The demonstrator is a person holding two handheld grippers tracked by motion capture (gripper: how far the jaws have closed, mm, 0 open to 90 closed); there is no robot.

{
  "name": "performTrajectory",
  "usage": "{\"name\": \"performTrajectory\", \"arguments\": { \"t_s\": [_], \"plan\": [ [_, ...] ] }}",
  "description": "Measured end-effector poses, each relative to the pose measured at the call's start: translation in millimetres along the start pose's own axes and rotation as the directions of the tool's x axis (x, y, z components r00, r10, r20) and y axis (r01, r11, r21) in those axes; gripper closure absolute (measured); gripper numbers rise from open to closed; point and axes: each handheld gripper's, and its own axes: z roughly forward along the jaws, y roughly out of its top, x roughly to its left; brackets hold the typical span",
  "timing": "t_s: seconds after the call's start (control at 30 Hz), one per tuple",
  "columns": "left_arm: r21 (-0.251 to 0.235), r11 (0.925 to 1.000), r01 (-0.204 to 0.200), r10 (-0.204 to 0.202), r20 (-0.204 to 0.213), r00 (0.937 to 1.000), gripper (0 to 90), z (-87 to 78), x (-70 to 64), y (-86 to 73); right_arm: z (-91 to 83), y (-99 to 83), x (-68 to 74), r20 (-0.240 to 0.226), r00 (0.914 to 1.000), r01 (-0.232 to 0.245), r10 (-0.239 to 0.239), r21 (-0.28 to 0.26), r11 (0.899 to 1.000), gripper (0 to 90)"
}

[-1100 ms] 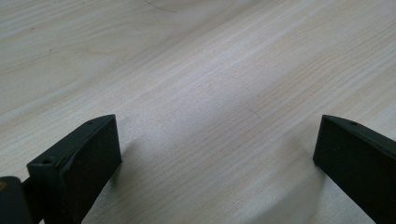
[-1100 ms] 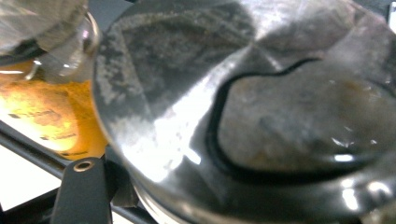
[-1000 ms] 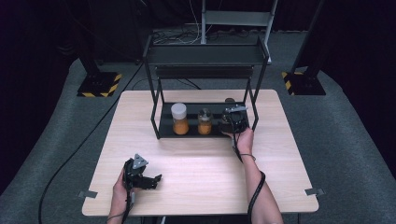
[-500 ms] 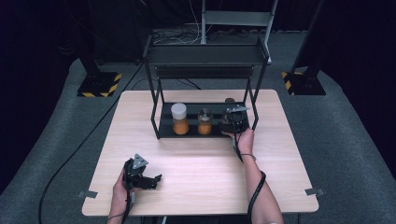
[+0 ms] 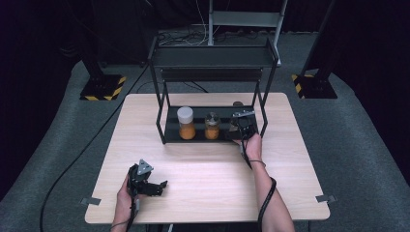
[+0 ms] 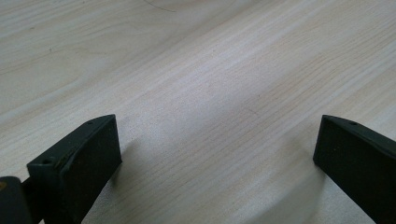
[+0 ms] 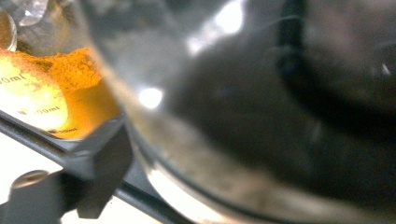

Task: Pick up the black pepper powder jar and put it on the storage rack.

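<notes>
Right claw [image 5: 240,126] closes around a dark jar [image 7: 280,116] on the shelf [image 5: 171,130]; left claw [image 5: 153,186] gapes wide, empty, above the table [image 5: 217,169].

1. The table [image 5: 203,164] is light wood with a fine grain.
2. The rack [image 5: 212,58] is black.
3. The jar with the white lid [image 5: 185,123] holds orange powder.
4. The smaller jar [image 5: 212,125] is clear glass, also with orange powder.
5. The left gripper [image 5: 157,186] and right gripper [image 5: 240,121] are black; each bears a grey plate.
6. The floor blocks [image 5: 101,89] have yellow-black stripes.
</notes>
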Motion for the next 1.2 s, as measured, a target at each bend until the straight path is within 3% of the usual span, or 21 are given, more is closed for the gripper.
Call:
{"name": "performTrajectory", "arguments": {
  "t_s": [0.27, 0.57, 0.93, 1.2],
  "plan": [
    [0.001, 1.0, -0.002, 0.002, -0.001, 1.0, 0.4, 0.0, 0.1, 0.1, -8.0, -4.9, 5.3, -0.006, 0.9999, 0.015, -0.015, 0.056, 0.998, 0.0],
    [0.001, 1.0, -0.002, 0.002, 0.0, 1.0, 0.4, 0.0, 0.2, 0.2, -21.4, -25.8, 11.2, -0.01, 0.9979, 0.064, -0.063, 0.068, 0.996, 0.0],
    [0.001, 1.0, -0.003, 0.003, 0.002, 1.0, 0.3, 0.4, 0.4, 0.4, -48.7, -82.4, 6.6, -0.018, 0.9963, 0.085, -0.084, 0.054, 0.995, 0.2],
    [0.001, 1.0, -0.004, 0.004, 0.0, 1.0, 0.4, 0.3, 0.2, 0.4, -86.7, -126.5, 3.2, -0.014, 0.9957, 0.091, -0.091, 0.013, 0.996, 0.0]
  ]
}}
